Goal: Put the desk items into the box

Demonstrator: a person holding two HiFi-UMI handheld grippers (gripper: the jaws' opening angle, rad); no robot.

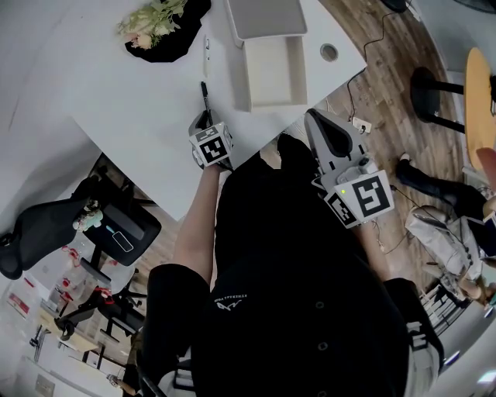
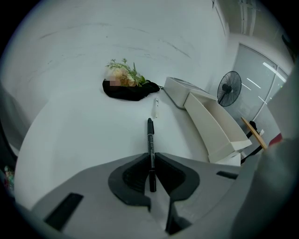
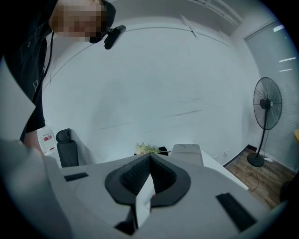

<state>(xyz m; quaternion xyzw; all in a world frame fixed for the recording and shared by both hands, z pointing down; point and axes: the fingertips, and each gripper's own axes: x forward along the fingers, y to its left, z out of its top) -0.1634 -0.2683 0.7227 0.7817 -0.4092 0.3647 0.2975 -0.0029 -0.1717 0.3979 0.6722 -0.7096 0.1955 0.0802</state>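
The left gripper (image 2: 150, 158) was on the near left side of the box (image 1: 271, 74), low over the white desk (image 1: 139, 101). Its jaws were pinching the rear part of a black marker pen (image 2: 150, 135). The rest of the marker stuck out ahead of the jaws, running alongside the box's left wall and well short of it. Whether the marker's tip touched the desk could not be told. The box stood open and bare inside, with its lid (image 1: 263, 15) lying touching its far end. A white pen (image 1: 207, 51) lay on the desk to the left of the box, farther out than the marker and roughly in line with it. Farther left of the box, a bunch of artificial flowers (image 1: 155, 17) rested on a black cloth (image 1: 174, 43). The right gripper (image 3: 149, 161) was held up on the near right side of the box, past the desk's edge. Its jaws were pressed together with nothing between them. A standing fan (image 3: 266, 112) stood on the wooden floor well beyond the box's right side.
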